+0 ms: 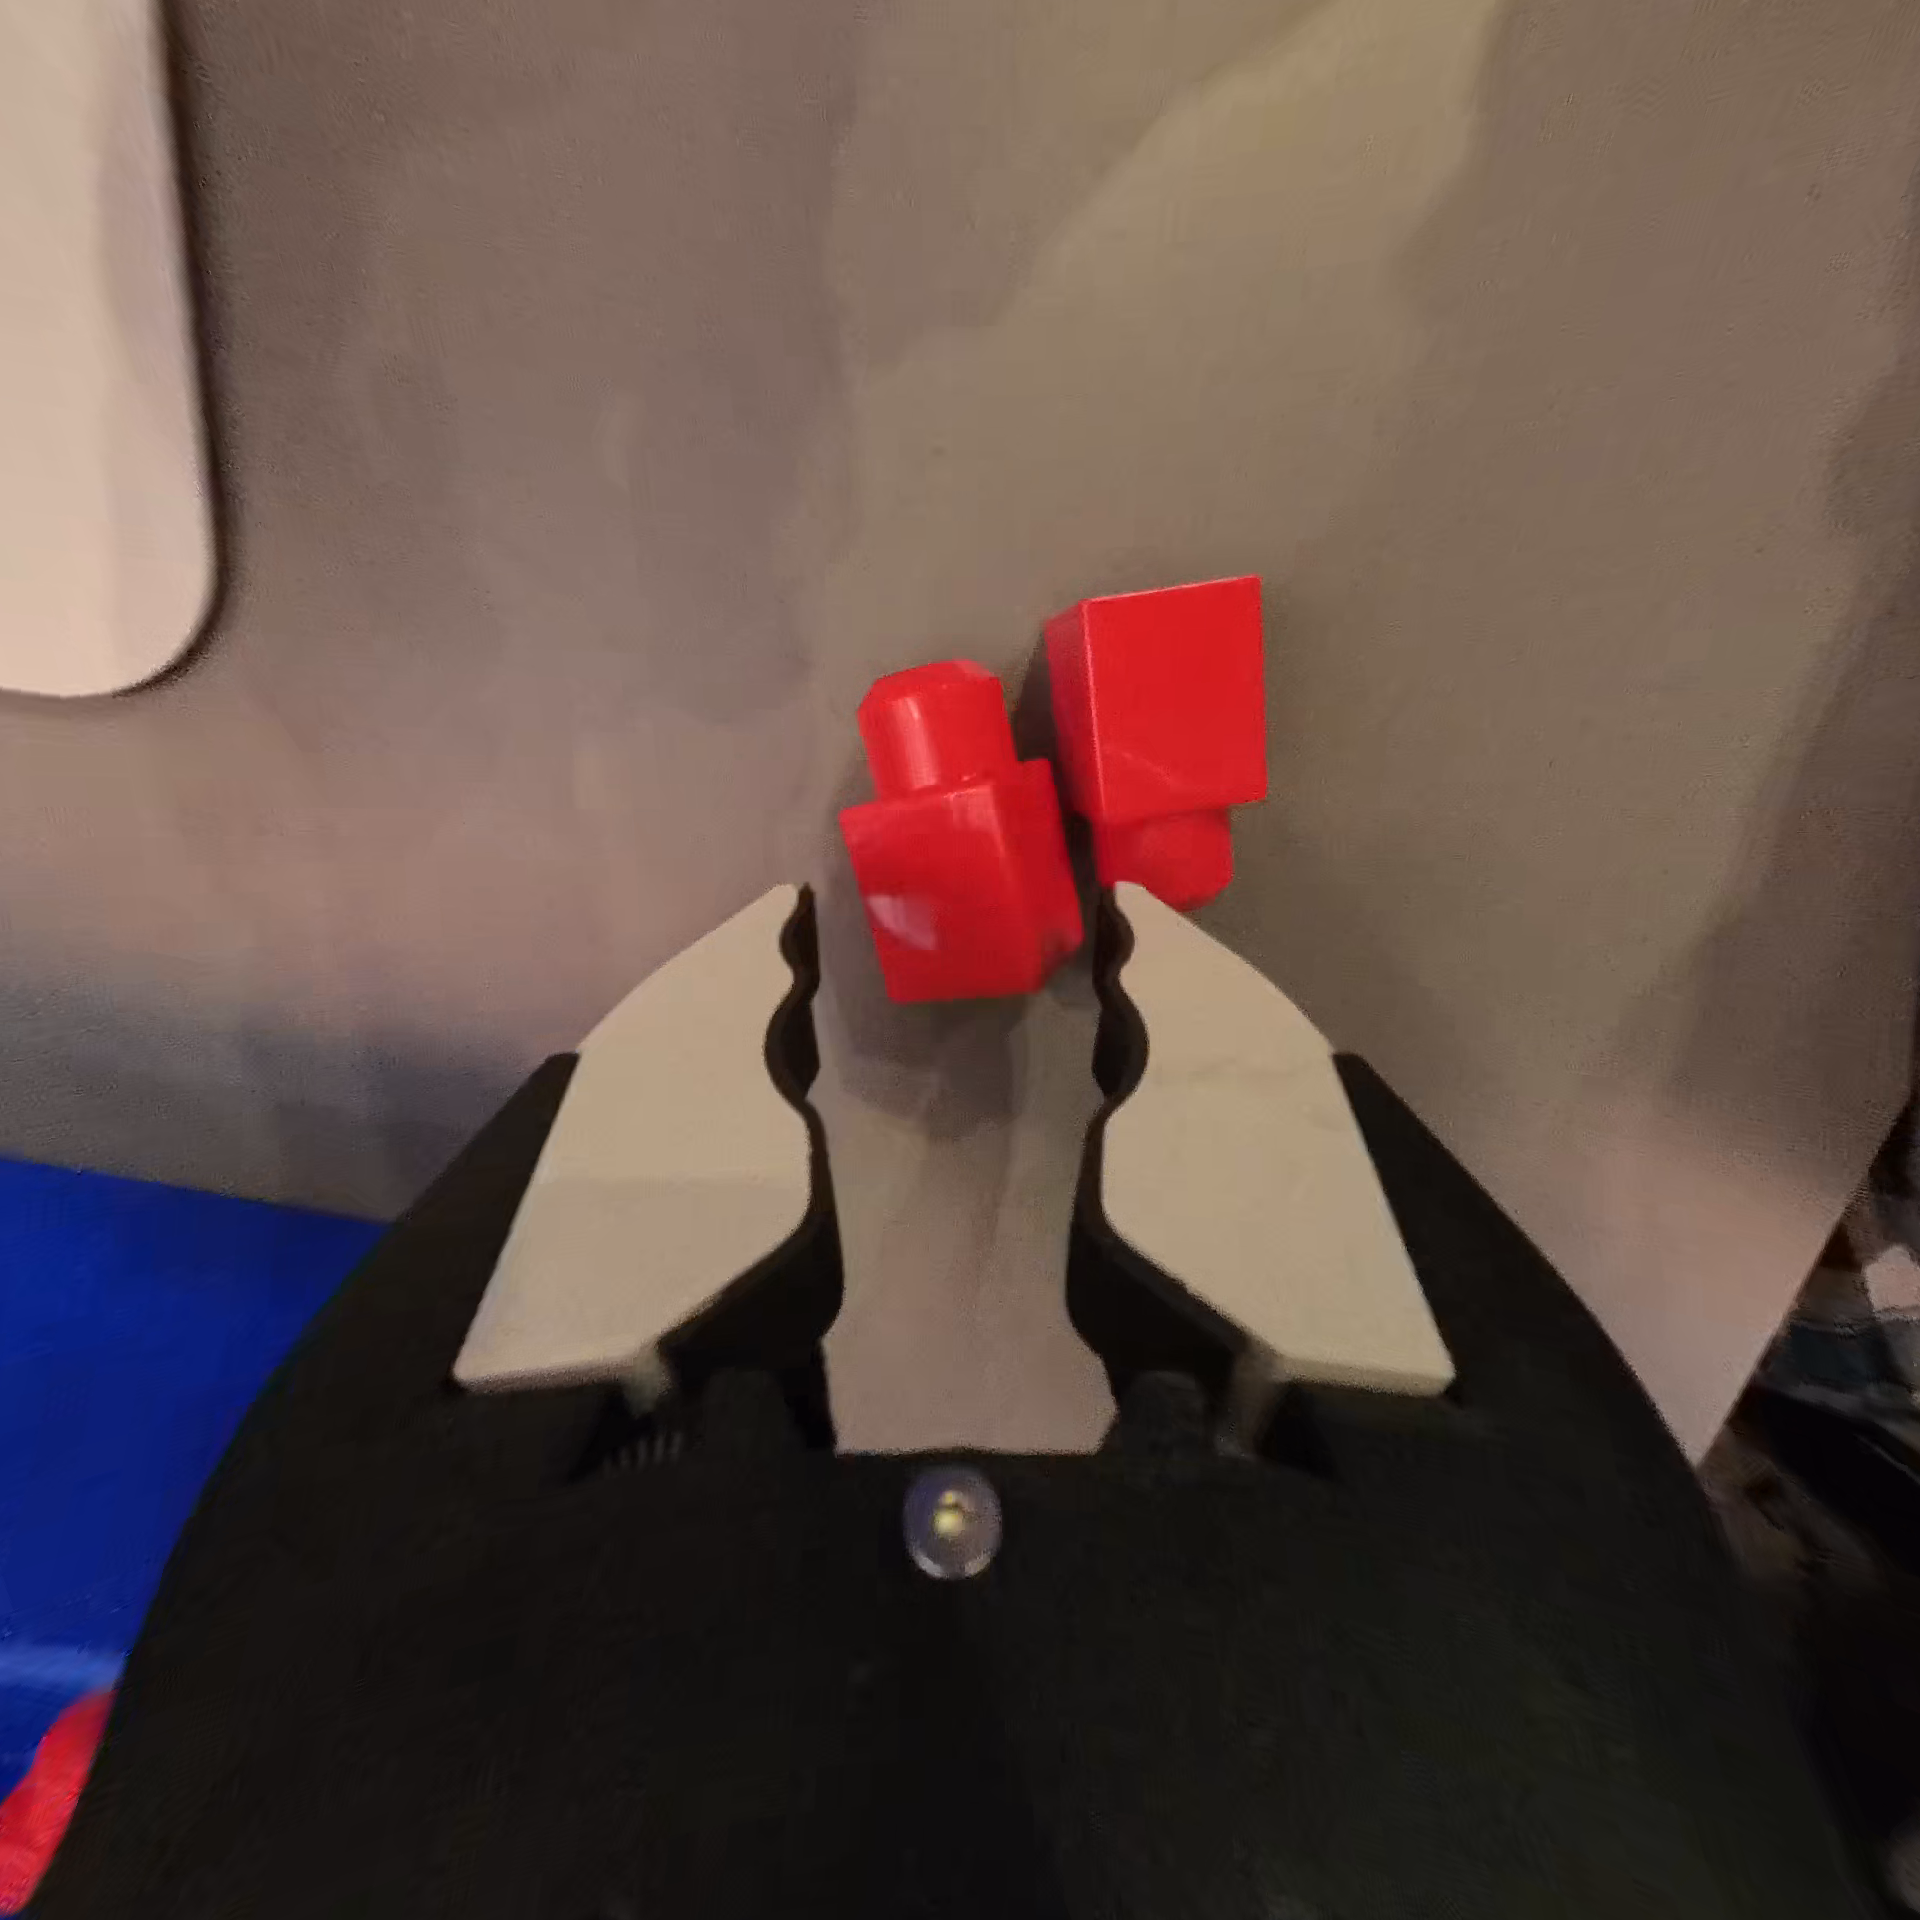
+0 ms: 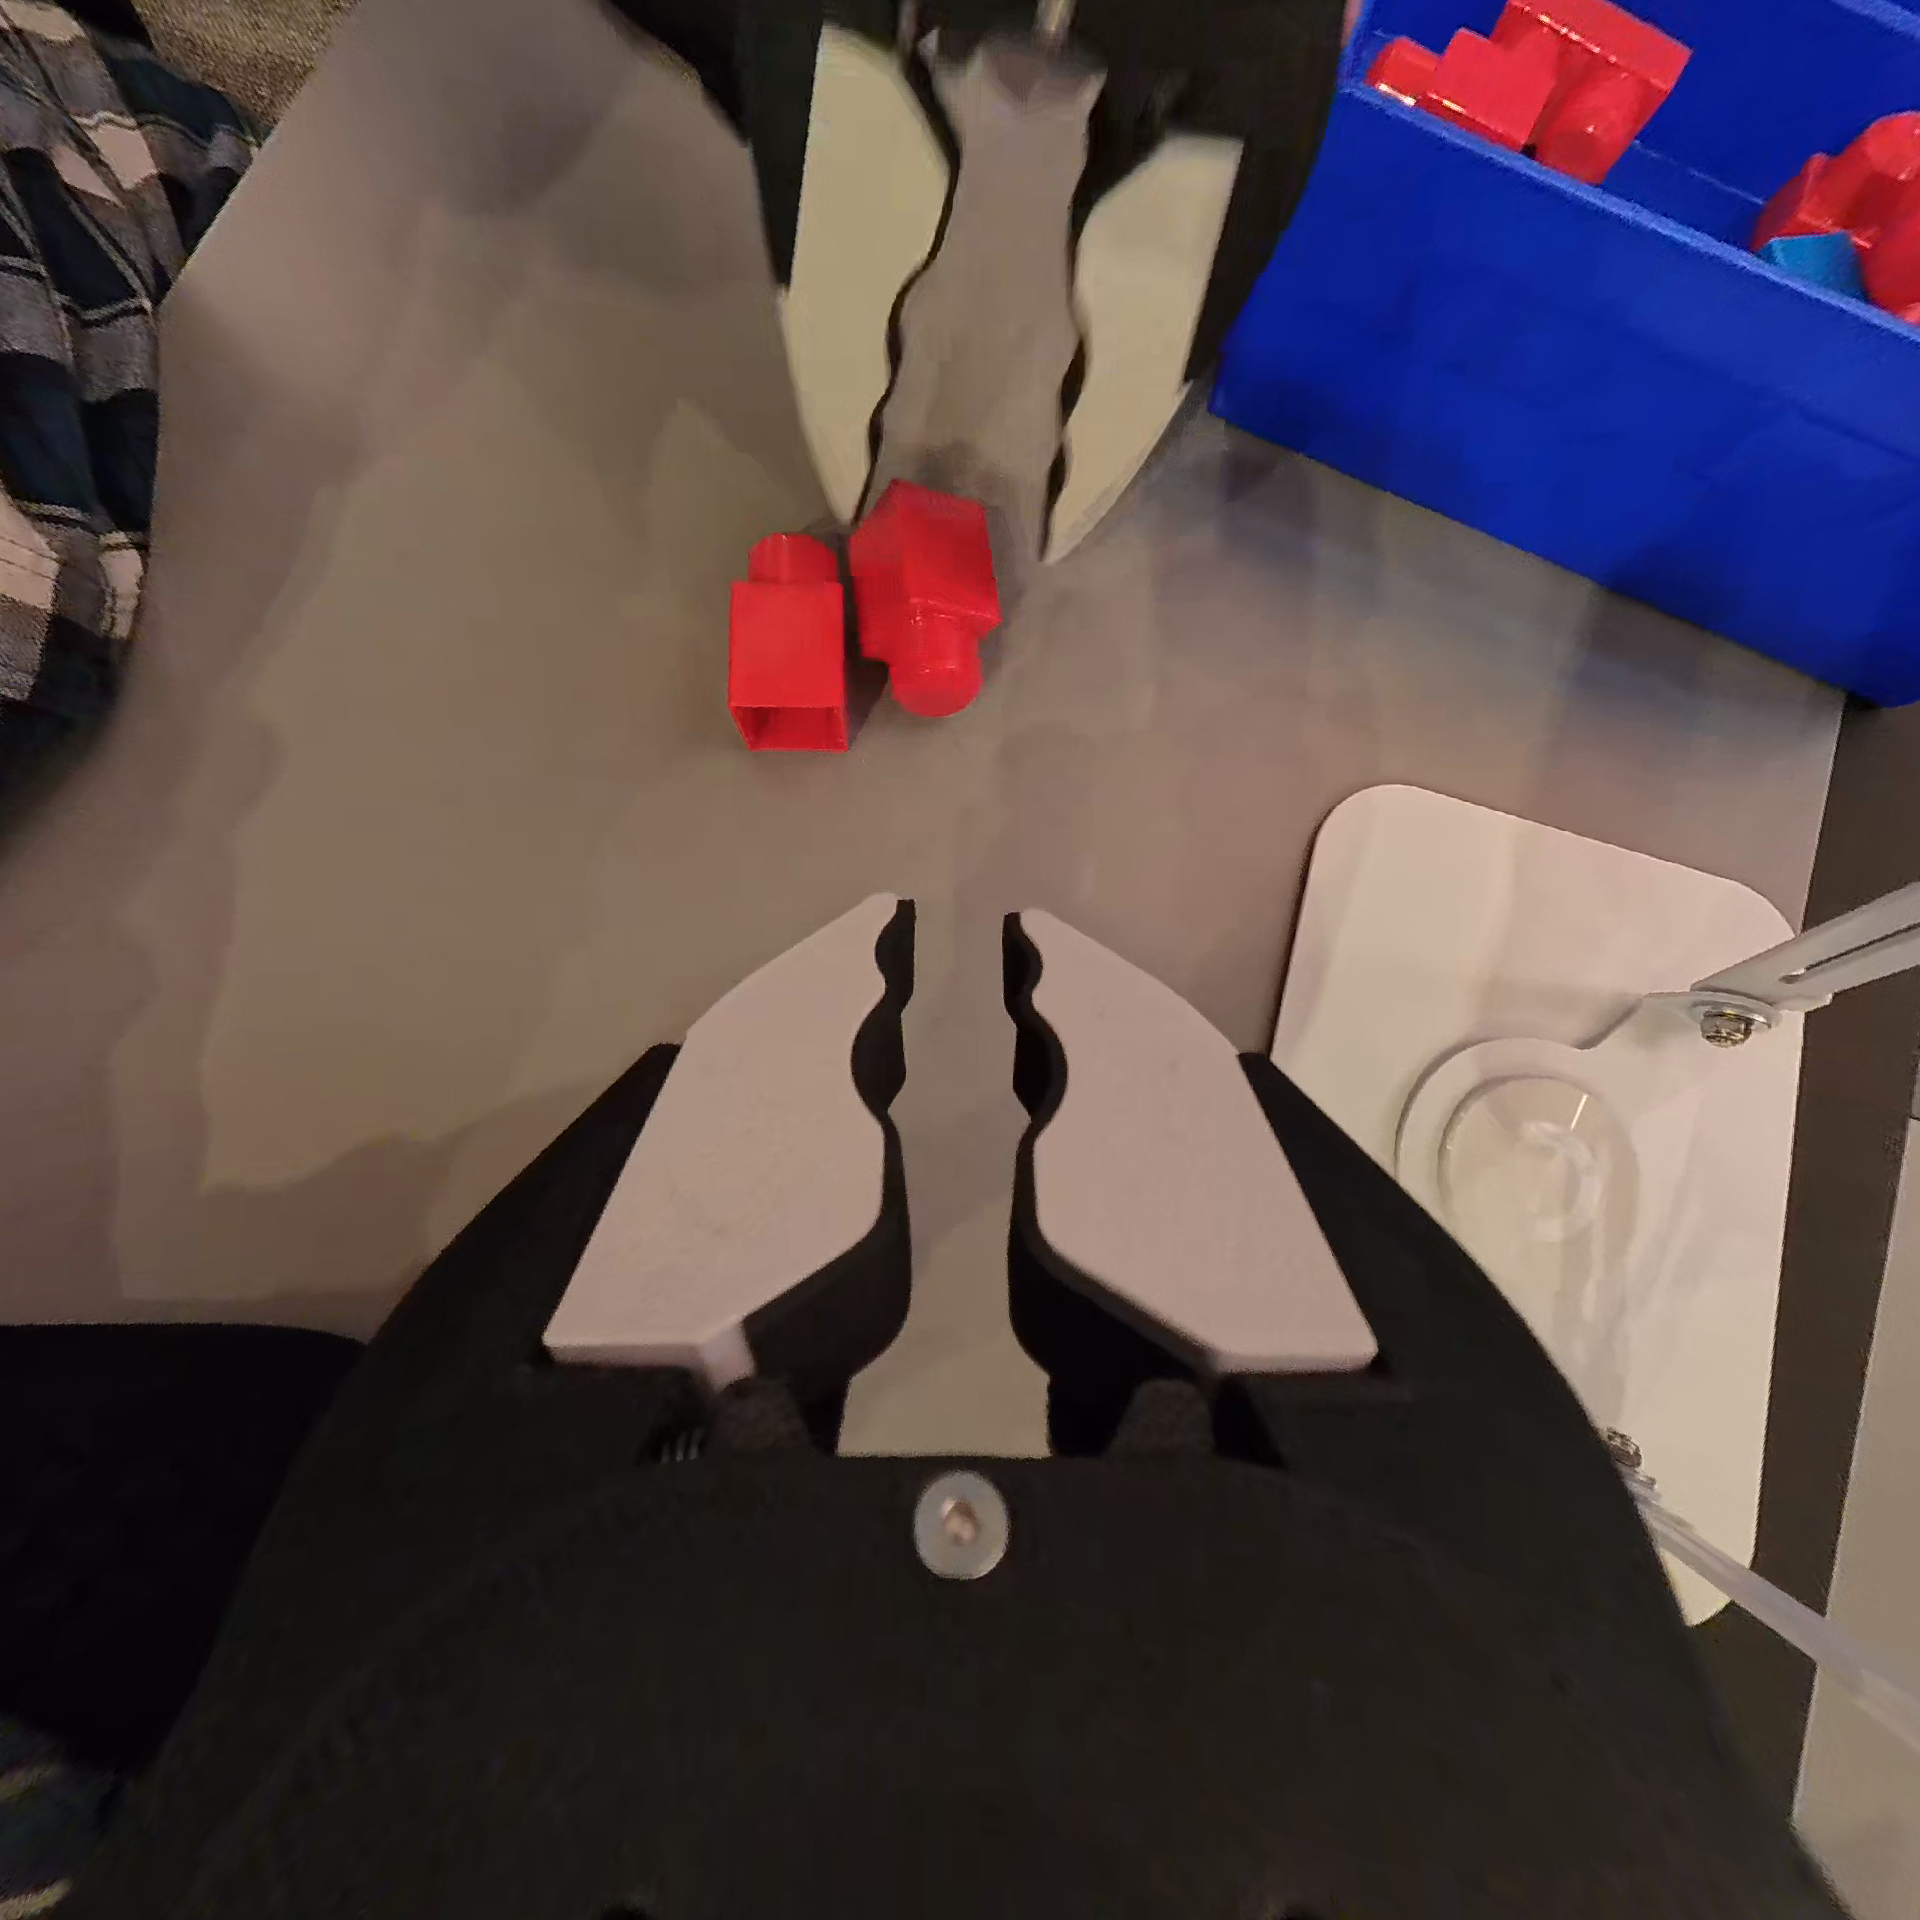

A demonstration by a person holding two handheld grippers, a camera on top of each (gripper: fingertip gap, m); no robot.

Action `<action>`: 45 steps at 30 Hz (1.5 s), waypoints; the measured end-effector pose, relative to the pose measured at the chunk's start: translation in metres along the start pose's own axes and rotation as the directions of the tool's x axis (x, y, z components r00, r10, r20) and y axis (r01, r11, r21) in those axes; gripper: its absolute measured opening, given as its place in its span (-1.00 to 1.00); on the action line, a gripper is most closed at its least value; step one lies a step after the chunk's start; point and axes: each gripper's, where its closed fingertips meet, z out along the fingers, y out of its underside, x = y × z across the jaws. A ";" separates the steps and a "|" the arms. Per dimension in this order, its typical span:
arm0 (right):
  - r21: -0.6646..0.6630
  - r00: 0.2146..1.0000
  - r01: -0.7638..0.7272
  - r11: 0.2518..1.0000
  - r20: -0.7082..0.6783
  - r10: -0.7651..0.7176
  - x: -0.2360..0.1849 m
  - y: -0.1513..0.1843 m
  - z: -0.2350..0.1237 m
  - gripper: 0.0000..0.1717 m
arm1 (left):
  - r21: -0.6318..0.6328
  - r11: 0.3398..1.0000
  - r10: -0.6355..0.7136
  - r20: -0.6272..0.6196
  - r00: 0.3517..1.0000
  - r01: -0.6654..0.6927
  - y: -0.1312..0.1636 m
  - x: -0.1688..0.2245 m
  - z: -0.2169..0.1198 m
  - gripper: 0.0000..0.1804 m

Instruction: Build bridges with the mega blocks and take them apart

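Observation:
Two small red one-stud blocks lie on their sides, next to each other, on the grey table. In the left wrist view my left gripper [image 1: 956, 904] is open. The nearer red block [image 1: 961, 883] lies at its fingertips with a gap to each pad, and the second red block [image 1: 1158, 707] lies just beyond on the right. The right wrist view shows the left gripper [image 2: 951, 530] over the same blocks [image 2: 925, 582] [image 2: 784, 655]. My right gripper [image 2: 958, 914] is open a little, with nothing between its pads, well short of the blocks.
A blue bin [image 2: 1507, 343] with red and blue blocks stands at the far right; its corner shows in the left wrist view [image 1: 156, 1351]. A white plate with a clear suction mount [image 2: 1455, 935] lies to the right. Plaid cloth [image 2: 73, 312] is at the left edge.

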 end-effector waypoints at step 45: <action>-0.001 1.000 -0.016 1.000 0.010 0.016 0.002 0.011 -0.001 -0.83 | -0.302 0.953 0.157 0.520 0.840 0.009 0.134 -0.304 -0.106 -0.54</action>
